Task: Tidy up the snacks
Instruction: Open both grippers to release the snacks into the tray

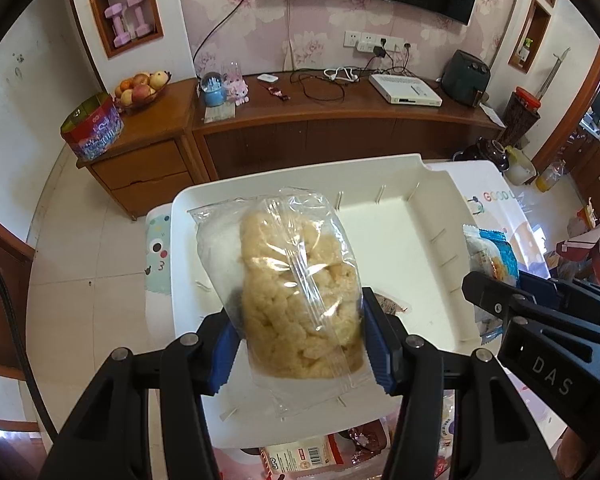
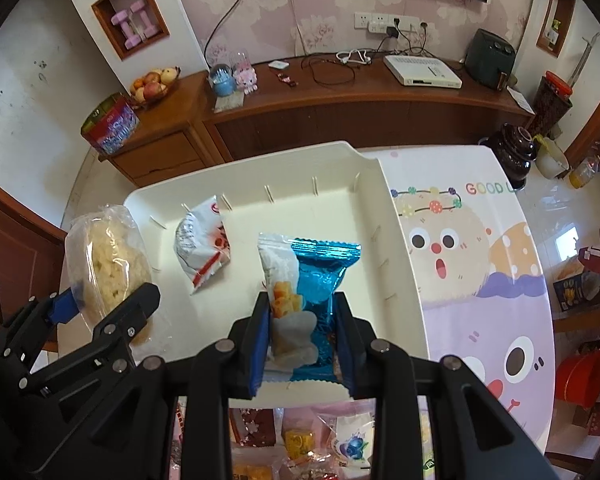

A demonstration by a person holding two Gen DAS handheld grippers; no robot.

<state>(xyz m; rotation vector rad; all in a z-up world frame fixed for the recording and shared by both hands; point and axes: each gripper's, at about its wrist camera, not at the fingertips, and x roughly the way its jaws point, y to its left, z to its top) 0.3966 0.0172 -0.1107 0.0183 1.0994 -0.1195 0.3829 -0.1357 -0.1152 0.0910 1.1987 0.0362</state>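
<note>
My left gripper is shut on a clear bag of pale puffed rice cake, held over the left part of the white tray. The same bag shows at the left of the right wrist view, with the left gripper below it. My right gripper is shut on a blue and white foil snack packet, hanging above the tray's floor. In the tray lies a white and red snack packet. In the left wrist view the blue packet and the right gripper show at the right.
The tray rests on a table with a cartoon-print cover. Several loose snack packets lie on the table in front of the tray. Behind stand a wooden TV cabinet, a fruit bowl and a red tin.
</note>
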